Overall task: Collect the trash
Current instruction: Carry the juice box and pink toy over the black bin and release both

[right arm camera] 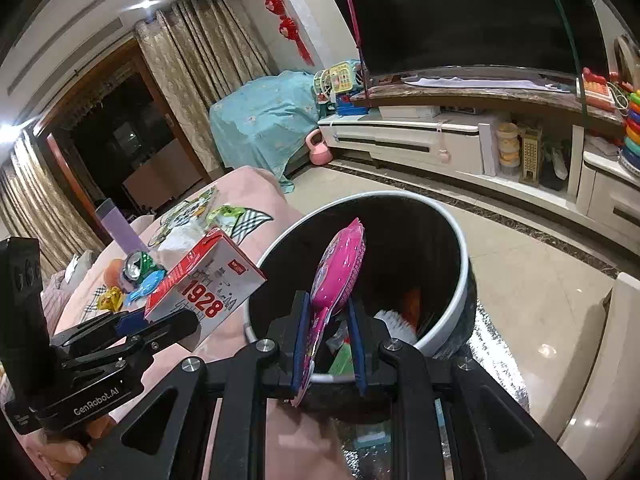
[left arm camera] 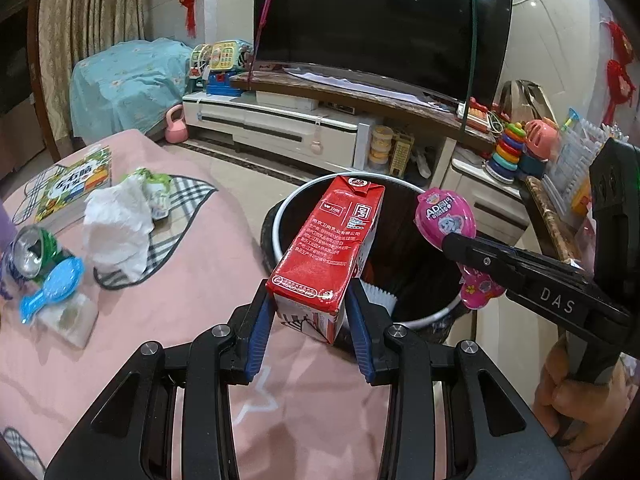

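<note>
Left wrist view: the left claw (left arm camera: pixel 310 312) is clamped on a red milk carton (left arm camera: pixel 326 248), white printing on its glossy side, held over the rim of the black trash bin (left arm camera: pixel 280 208). The right claw (left arm camera: pixel 460 248) pinches a pink snack wrapper (left arm camera: pixel 446 216) above the bin. A crushed can (left arm camera: pixel 30 254) and crumpled tissue (left arm camera: pixel 116 228) lie on the pink surface (left arm camera: pixel 192 280).

Right wrist view: the right claw (right arm camera: pixel 330 320) grips the wrapper edge-on, its print unreadable. The bin's contents are dim; a white brush (right arm camera: pixel 394 322) shows partly.

A home living room: television (left arm camera: pixel 380 24) on a low cabinet (left arm camera: pixel 276 128), curtains (right arm camera: pixel 200 80), toys (left arm camera: pixel 506 152).
</note>
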The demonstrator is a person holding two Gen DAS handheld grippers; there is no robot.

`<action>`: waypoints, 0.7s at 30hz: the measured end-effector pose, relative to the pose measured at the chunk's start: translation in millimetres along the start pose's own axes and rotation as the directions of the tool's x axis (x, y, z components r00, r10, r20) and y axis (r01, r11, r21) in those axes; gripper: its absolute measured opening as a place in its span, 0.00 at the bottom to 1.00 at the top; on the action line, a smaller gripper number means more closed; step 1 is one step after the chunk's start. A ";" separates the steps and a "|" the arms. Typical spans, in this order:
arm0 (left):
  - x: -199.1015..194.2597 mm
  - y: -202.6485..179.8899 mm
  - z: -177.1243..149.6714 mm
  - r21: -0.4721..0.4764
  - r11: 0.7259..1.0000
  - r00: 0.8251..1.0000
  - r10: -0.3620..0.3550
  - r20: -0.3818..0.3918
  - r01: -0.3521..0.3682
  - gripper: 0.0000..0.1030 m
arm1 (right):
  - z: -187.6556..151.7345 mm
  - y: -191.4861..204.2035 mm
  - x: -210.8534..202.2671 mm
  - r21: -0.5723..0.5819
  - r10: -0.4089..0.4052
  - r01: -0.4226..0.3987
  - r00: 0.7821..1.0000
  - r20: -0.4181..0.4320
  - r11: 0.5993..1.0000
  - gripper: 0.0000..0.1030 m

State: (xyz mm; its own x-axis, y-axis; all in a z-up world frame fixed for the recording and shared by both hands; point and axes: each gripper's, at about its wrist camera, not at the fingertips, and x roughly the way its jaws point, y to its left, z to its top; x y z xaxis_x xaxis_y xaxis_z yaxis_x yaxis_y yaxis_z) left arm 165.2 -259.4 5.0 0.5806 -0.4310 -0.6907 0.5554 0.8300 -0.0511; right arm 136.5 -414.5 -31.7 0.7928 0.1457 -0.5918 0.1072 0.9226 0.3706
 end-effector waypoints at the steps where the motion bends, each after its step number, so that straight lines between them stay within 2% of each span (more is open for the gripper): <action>1: 3.2 -1.6 2.1 0.005 1.000 1.000 -0.001 -0.004 0.001 0.34 | 1.8 -1.1 1.2 -0.003 -0.003 0.003 1.000 0.000 1.000 0.18; 21: 53.5 -11.6 18.8 -0.003 1.000 0.995 -0.019 -0.100 0.019 0.34 | 21.5 -24.0 33.7 -0.039 -0.043 0.040 0.996 -0.082 0.998 0.19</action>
State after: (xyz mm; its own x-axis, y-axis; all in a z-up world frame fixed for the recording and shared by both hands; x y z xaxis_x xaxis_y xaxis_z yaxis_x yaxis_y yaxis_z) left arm 201.1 -298.8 -17.8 0.5074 -0.4091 -0.7584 0.5642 0.8230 -0.0665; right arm 173.5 -439.4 -45.1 0.7352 0.1346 -0.6643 0.1154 0.9409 0.3184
